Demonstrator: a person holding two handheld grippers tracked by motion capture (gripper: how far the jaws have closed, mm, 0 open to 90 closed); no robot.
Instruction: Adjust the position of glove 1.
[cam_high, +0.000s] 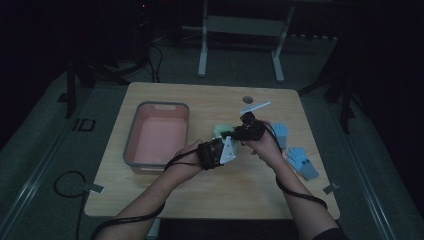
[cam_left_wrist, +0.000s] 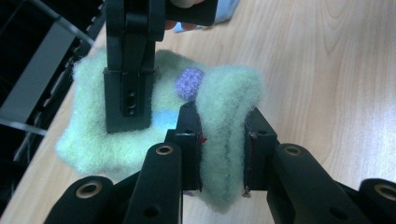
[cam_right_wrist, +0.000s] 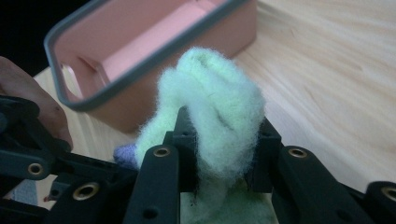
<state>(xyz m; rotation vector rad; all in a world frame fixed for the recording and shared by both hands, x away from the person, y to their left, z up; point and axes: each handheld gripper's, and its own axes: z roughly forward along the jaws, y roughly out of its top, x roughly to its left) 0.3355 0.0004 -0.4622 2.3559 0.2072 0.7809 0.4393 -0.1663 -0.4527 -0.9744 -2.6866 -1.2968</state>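
Observation:
A pale green fuzzy cloth item (cam_high: 220, 131) with a small purple knob (cam_left_wrist: 189, 83) and a light blue patch is held just above the wooden table (cam_high: 210, 195), at its middle. Both grippers are clamped on it. My left gripper (cam_left_wrist: 222, 149) pinches a thick fold of the green fuzz (cam_left_wrist: 229, 93) between its pads. My right gripper (cam_right_wrist: 222, 149) squeezes another bunched fold (cam_right_wrist: 210, 93). In the left gripper view the right gripper (cam_left_wrist: 128, 93) comes down from above onto the cloth's other side. From overhead, the left gripper (cam_high: 222, 139) and right gripper (cam_high: 234, 134) meet tip to tip.
A pink bin with a grey rim (cam_high: 162, 105) stands on the table's left half, and its wall (cam_right_wrist: 224, 32) lies just behind the cloth. Two light blue gloves (cam_high: 301, 162) (cam_high: 280, 134) lie at the right. Metal frame legs (cam_high: 202, 55) stand beyond the far edge.

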